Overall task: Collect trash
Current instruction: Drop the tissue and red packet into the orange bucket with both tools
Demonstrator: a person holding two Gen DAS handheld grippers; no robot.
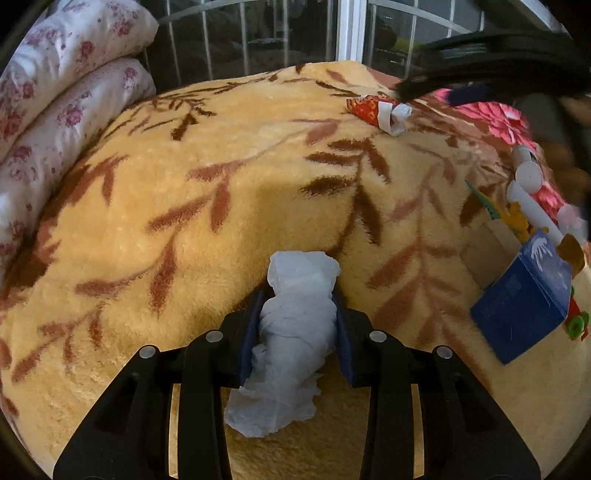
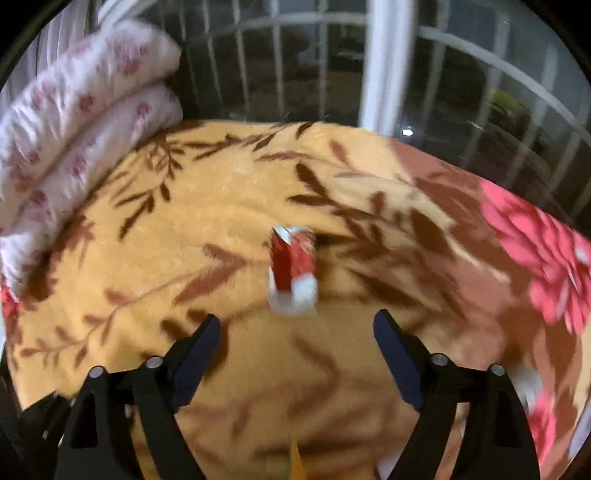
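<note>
My left gripper (image 1: 298, 302) is shut on a crumpled white tissue (image 1: 291, 332) and holds it over the yellow leaf-patterned blanket (image 1: 184, 221). A red and white wrapper (image 1: 376, 109) lies on the blanket at the far right, under the dark blurred right gripper (image 1: 480, 70). In the right wrist view the same red and white wrapper (image 2: 293, 269) lies on the blanket (image 2: 221, 221) just ahead of my right gripper (image 2: 297, 332), which is open and empty. That view is motion-blurred.
A blue box (image 1: 524, 299), white tubes (image 1: 528, 184) and colourful scraps (image 1: 495, 210) lie at the right. Folded floral quilts (image 1: 55, 110) are stacked at the left, also in the right wrist view (image 2: 74, 129). A barred window (image 1: 277, 33) stands behind the bed.
</note>
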